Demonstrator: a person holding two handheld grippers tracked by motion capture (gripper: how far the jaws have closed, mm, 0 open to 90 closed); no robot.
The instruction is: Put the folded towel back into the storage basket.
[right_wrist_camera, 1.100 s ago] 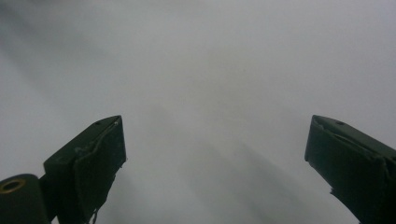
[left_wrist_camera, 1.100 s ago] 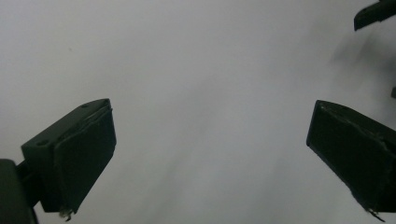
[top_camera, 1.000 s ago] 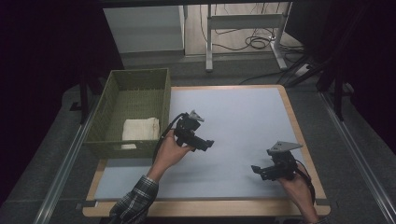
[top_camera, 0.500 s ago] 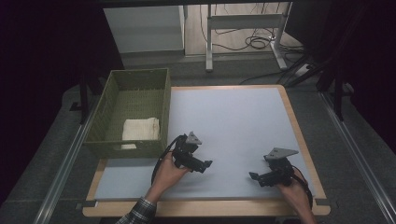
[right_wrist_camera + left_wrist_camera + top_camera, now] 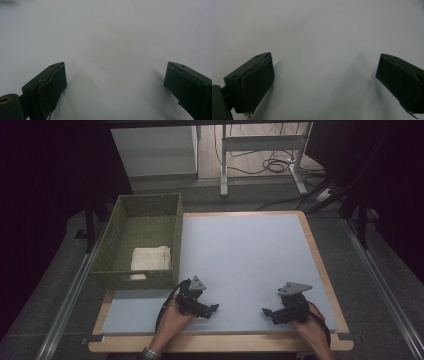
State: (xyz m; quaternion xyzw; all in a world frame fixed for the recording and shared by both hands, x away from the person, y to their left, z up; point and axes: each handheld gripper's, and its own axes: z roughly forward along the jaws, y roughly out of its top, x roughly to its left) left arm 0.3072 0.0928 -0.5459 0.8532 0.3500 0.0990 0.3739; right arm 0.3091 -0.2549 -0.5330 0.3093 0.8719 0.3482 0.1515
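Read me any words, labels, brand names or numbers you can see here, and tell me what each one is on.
There are none to read. The green basket, the folded white cloth inside it, the pale blue mat, the left tool and the right tool all show plain surfaces with no print. In both gripper views the black jaws carry no markings either.
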